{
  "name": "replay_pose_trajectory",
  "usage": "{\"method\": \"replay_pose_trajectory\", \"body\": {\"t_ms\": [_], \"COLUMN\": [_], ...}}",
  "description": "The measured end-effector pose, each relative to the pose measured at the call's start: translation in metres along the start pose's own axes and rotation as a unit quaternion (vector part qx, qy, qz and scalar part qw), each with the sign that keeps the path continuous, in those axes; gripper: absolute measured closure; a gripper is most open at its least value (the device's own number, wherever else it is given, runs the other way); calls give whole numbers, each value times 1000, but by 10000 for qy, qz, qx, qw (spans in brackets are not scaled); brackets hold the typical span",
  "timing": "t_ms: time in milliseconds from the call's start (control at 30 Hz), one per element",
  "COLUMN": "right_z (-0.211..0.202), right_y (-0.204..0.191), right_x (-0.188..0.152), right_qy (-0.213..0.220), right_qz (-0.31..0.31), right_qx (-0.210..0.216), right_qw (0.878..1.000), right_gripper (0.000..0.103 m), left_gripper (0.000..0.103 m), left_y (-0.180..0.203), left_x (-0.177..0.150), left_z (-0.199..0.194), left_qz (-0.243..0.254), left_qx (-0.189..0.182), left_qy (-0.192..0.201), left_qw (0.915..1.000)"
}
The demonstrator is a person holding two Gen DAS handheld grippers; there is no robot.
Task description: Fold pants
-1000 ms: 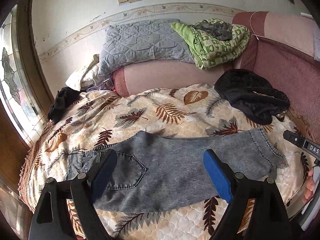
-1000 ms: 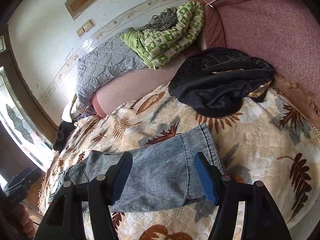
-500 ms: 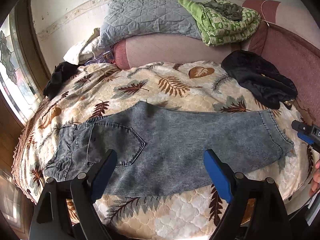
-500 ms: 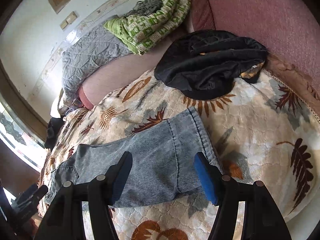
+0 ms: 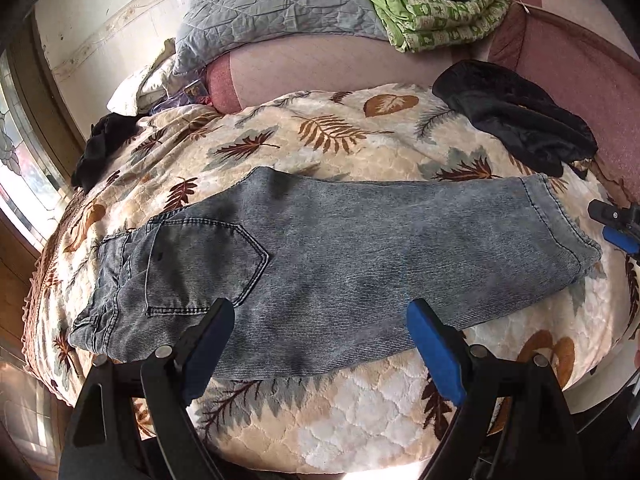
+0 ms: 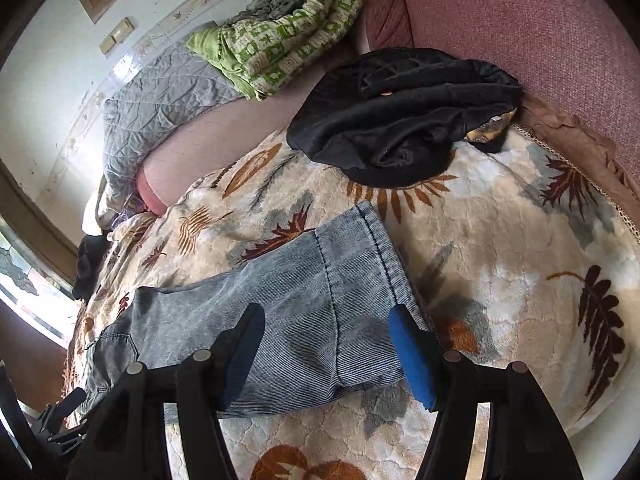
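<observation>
Grey-blue denim pants (image 5: 320, 256) lie flat across the leaf-print bedspread (image 5: 328, 140), legs stacked, waistband to the left and hems to the right. My left gripper (image 5: 320, 320) hovers open over the near edge of the thigh part, nothing between its blue pads. In the right wrist view the pants (image 6: 288, 304) show their hem end, and my right gripper (image 6: 326, 326) stands open just above the cuffs, not touching them. The right gripper (image 5: 618, 226) also peeks in at the right edge of the left wrist view.
A black garment (image 5: 516, 128) lies crumpled at the far right of the bed, and another dark item (image 5: 100, 148) at the far left. A grey quilted pillow (image 5: 272, 4) and a green patterned blanket (image 5: 432, 4) rest on the pink headboard (image 6: 520, 28). A window (image 5: 20, 152) is at left.
Both grippers have sunk toward the bed and tipped downward, the left one more. The pants now fill more of each view. The jaws stayed open.
</observation>
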State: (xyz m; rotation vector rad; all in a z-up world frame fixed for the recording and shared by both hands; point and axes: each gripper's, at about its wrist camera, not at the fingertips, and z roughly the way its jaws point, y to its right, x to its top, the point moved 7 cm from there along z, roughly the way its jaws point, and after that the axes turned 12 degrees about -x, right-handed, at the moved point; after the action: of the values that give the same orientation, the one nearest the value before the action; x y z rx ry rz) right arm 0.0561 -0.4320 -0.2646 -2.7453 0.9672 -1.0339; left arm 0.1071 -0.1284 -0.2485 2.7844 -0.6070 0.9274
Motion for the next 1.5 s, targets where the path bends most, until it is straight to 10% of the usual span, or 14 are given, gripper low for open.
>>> {"method": "replay_pose_trajectory", "body": {"t_ms": [1500], "right_z": [-7], "right_y": [-8], "right_x": [-11], "right_qy": [-18], "right_qz": [-236], "right_qx": [-29], "right_qw": [9997], "right_gripper": [35], "left_gripper": [15], "left_y": [54], "left_x": [46], "left_z": [-29], "left_qz": [636], "left_qx": [-74], "left_qy": [248], "left_qw": [9976]}}
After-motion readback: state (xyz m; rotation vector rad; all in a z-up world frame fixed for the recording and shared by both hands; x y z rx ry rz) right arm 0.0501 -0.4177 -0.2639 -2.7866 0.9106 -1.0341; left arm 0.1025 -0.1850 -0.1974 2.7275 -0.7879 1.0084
